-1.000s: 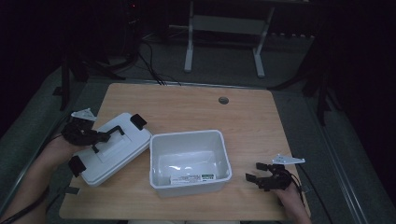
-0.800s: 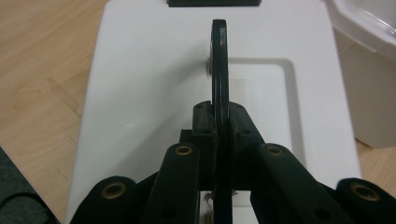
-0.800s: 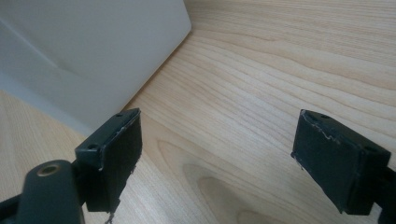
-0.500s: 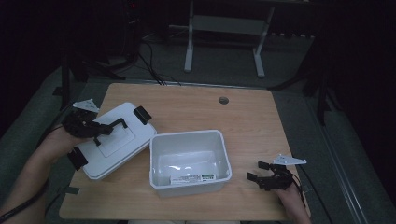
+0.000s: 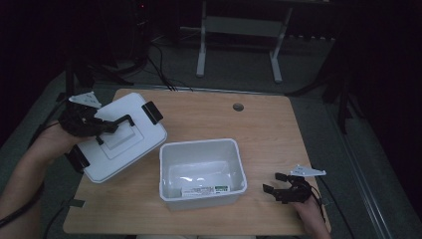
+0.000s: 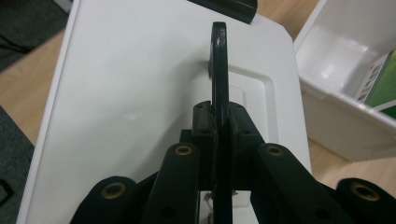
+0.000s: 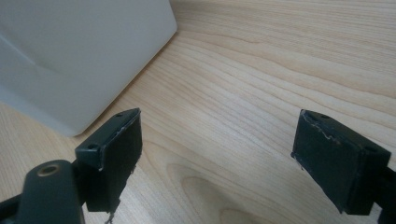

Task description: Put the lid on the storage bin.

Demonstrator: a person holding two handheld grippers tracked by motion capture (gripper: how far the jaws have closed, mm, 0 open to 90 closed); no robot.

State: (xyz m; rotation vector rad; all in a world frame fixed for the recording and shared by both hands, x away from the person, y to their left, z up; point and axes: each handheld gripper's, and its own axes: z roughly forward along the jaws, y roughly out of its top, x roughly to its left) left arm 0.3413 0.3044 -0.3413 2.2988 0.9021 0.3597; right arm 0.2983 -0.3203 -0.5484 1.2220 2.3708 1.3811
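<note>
My left hand-held gripper [image 5: 102, 130] is clenched on the black handle [image 6: 219, 70] of the white lid [image 5: 119, 137], the blade of the handle pinched edge-on between my jaws. The lid hangs tilted from that grip, its long axis running from the near-left clip [image 5: 77, 158] up to the far-right clip [image 5: 152, 112]. The open white bin [image 5: 201, 172] lies to the right of this gripper and a little nearer to me, its near corner just beside the lid's lower edge. A green-labelled box [image 6: 380, 81] lies inside it.

My right hand-held gripper [image 5: 279, 185] sits released, jaws wide apart over bare tabletop [image 7: 243, 84], just right of the bin. The left hand is the one to carry the lid across. I judge there is free room above the bin's rim, and open tabletop beyond it.
</note>
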